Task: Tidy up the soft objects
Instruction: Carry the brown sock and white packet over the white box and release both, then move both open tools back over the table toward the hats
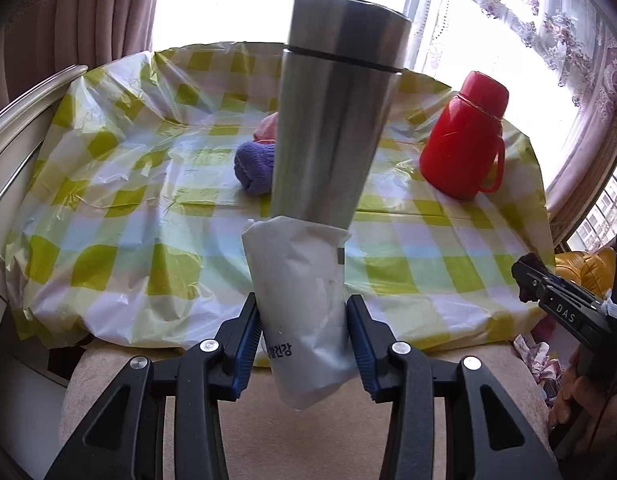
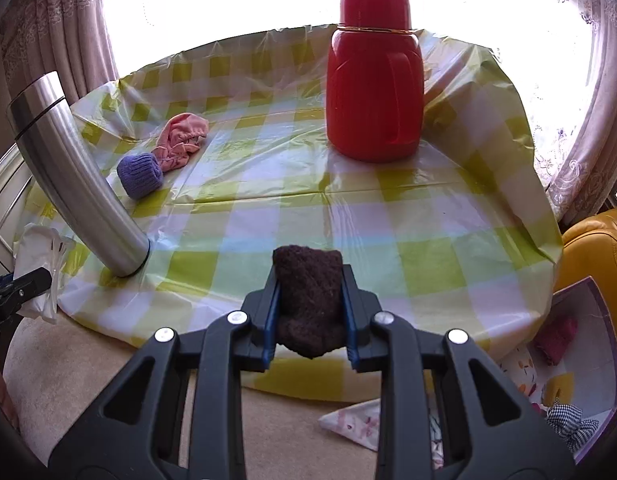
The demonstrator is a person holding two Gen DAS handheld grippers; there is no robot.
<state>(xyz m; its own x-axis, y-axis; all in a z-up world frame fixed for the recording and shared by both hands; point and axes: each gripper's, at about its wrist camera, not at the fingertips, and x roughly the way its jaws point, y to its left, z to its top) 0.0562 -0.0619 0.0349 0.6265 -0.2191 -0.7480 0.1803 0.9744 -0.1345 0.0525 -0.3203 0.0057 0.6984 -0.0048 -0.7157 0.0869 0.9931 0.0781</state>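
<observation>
My left gripper is shut on a white soft pouch with Korean print, held just in front of the table's near edge. My right gripper is shut on a dark brown knitted sock roll over the near edge of the table. A purple knitted roll and a pink cloth lie together on the table at the left; both also show in the left wrist view, purple roll and pink cloth, partly hidden by the steel tumbler.
A steel tumbler stands near the front edge of the checked tablecloth. A red jug stands at the back right. A box with cloths sits on the floor at the right, beside a yellow seat.
</observation>
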